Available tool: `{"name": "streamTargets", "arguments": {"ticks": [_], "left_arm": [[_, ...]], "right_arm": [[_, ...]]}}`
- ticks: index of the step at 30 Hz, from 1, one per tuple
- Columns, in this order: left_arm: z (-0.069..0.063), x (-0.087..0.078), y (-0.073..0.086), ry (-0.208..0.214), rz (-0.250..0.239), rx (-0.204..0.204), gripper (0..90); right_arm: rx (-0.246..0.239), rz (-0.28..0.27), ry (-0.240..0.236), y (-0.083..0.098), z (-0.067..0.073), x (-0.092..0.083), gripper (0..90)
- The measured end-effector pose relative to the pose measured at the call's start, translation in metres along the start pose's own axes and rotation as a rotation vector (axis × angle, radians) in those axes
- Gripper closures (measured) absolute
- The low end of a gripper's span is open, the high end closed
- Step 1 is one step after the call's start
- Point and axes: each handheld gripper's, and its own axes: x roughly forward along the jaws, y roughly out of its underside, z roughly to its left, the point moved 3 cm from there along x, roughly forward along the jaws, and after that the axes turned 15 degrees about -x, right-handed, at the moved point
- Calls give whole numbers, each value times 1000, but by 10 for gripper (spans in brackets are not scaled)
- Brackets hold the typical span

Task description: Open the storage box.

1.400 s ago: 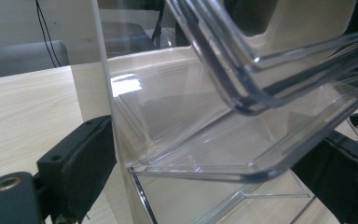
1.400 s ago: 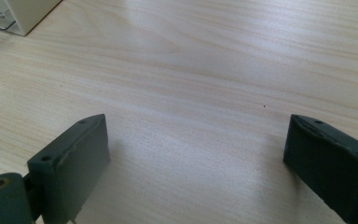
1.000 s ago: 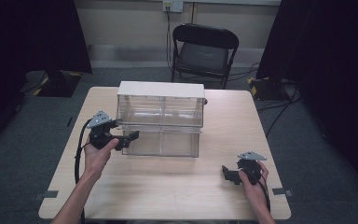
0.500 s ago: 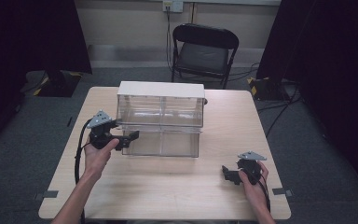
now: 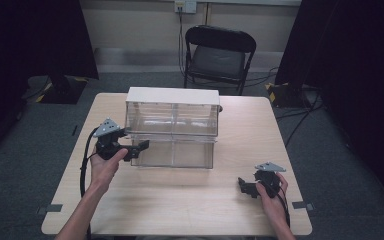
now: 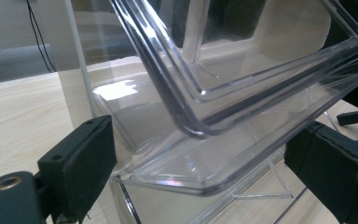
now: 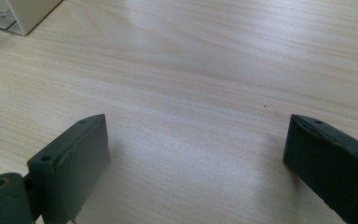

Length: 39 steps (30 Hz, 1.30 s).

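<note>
Your left gripper (image 5: 139,148) is nearer: its jaws are spread wide around the lower-left drawer (image 6: 223,154) of the clear drawer cabinet (image 5: 172,127) at mid-desk (image 5: 190,200). Your right gripper (image 5: 245,187), released, sits well right of the cabinet.

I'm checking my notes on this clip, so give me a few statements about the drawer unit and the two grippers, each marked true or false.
1. The left gripper is at the clear drawer unit. True.
2. The left gripper's fingers are clamped shut. False: they stand wide apart on either side of a clear drawer's edge.
3. The right gripper is over bare table, away from the unit. True.
4. The right gripper holds a small block. False: nothing lies between its open fingers.
5. A folding chair stands beyond the table. True.
</note>
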Motion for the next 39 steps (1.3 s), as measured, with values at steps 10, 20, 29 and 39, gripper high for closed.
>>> {"name": "streamTargets", "arguments": {"ticks": [10, 20, 29, 39], "left_arm": [[0, 0, 0, -2, -1, -3, 91], [-1, 0, 0, -11, -2, 2, 100], [-1, 0, 0, -10, 0, 3, 101], [-1, 1, 1, -16, 4, 1, 101]], "right_arm": [[0, 0, 0, 0, 0, 0, 61], [0, 0, 0, 0, 0, 0, 61], [0, 0, 0, 0, 0, 0, 60], [0, 0, 0, 0, 0, 0, 61]]}}
